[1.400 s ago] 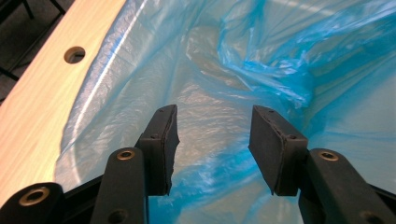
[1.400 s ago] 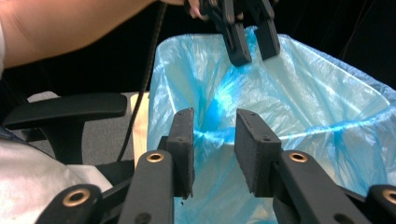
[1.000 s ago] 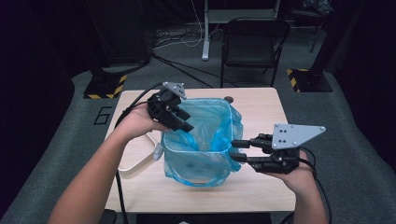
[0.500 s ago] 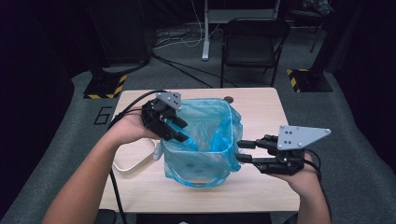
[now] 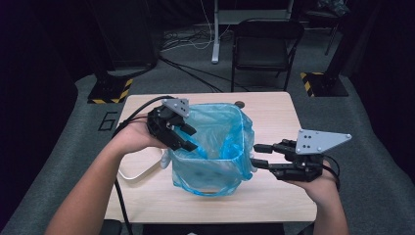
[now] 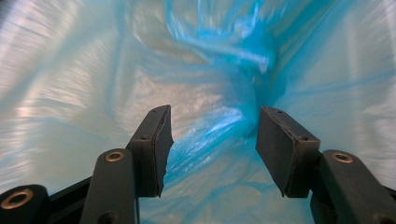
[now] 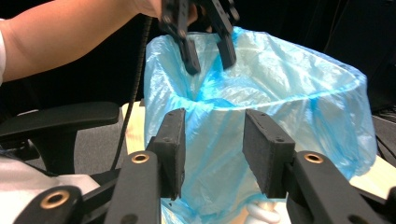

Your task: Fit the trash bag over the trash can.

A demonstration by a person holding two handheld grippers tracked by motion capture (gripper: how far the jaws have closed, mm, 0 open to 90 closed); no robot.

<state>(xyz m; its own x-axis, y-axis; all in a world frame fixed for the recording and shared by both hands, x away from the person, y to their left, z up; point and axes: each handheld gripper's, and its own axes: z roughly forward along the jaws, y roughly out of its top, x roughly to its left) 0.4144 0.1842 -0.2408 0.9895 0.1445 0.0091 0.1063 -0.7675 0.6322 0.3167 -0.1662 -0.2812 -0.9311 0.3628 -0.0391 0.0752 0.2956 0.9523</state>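
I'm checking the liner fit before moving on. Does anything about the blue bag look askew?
Yes. The blue bag lines the bin unevenly: inside, plastic bunches into a twisted fold, and the skirt outside hangs loose and crumpled. Both grippers' jaws have just been opening, nothing pinched.

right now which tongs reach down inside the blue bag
The left tongs: their tips dip past the rim into the blue bag. The right tongs stay outside, beside it.
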